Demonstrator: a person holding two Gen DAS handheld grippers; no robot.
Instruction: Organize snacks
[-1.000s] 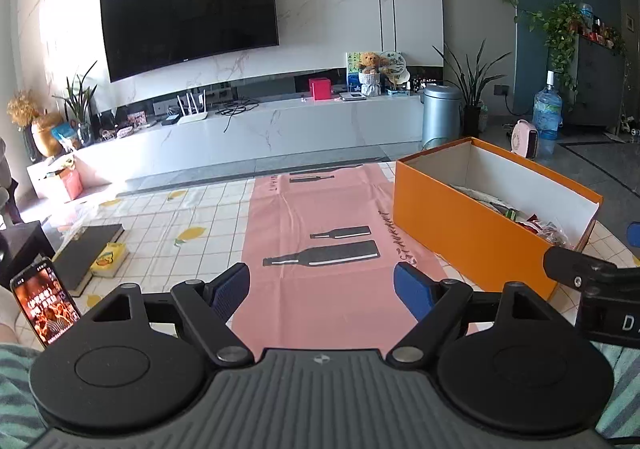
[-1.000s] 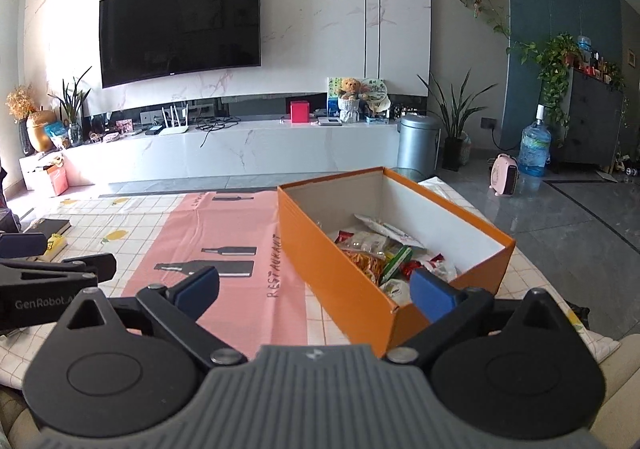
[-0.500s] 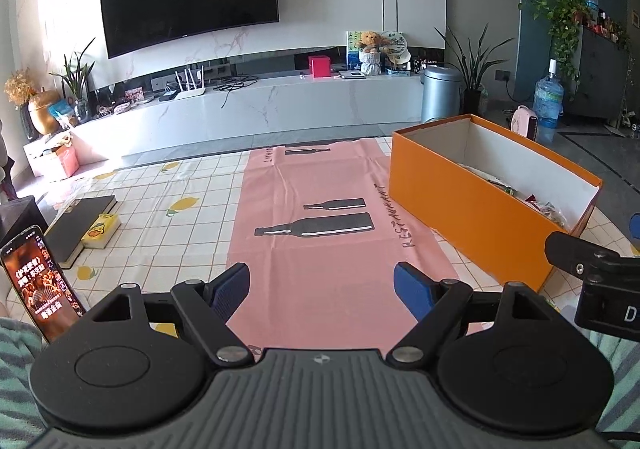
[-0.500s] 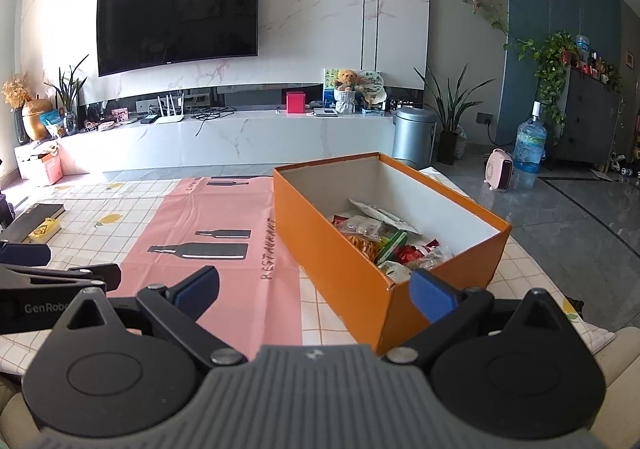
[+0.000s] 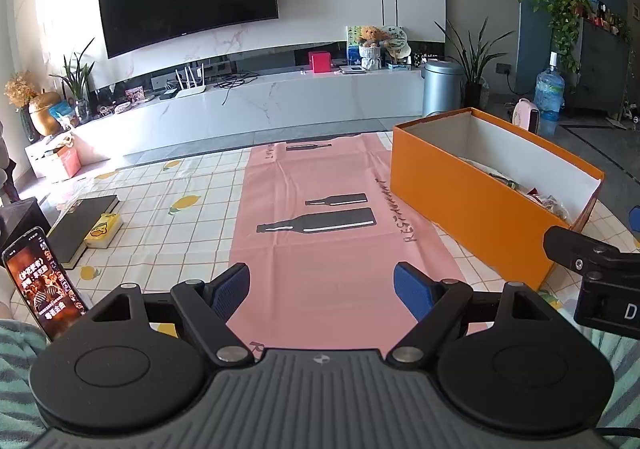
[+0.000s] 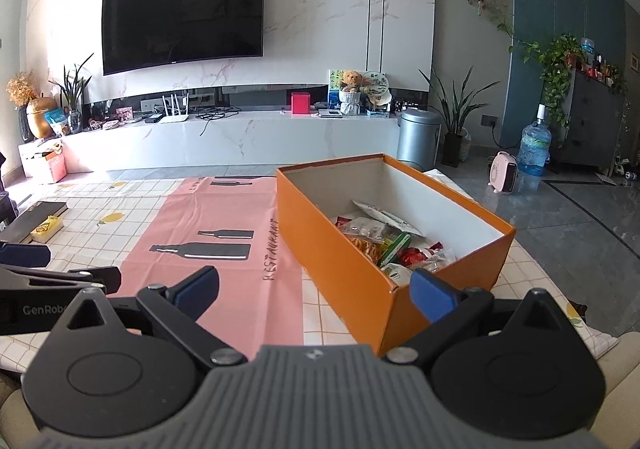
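The left gripper [image 5: 322, 291] is hovering with its blue pads [image 5: 231, 289] spread wide, holding nothing and touching nothing, above the pink cloth [image 5: 340, 249] that is lying on the worktop [image 5: 192, 225]. At its 9 o'clock a phone [image 5: 42, 281] is standing tilted with a lit screen whose writing is too small to read, and toward 10 o'clock a dark book [image 5: 82, 225] is lying with a yellow pack [image 5: 104, 225] just beside it. The pink cloth is showing black bottle shapes and the word "RESTAURANT" [image 6: 271, 249] along its edge. The right gripper [image 6: 316, 291] is likewise hanging with its fingers far apart and empty, near the close corner of the orange box [image 6: 340, 249], which is sitting at its 1 o'clock on the worktop. The snacks [image 6: 390, 241] are lying inside that box, bunched toward its near end, their labels unreadable. At the right gripper's 9 o'clock the other tool's body is showing the letters "GenRob".
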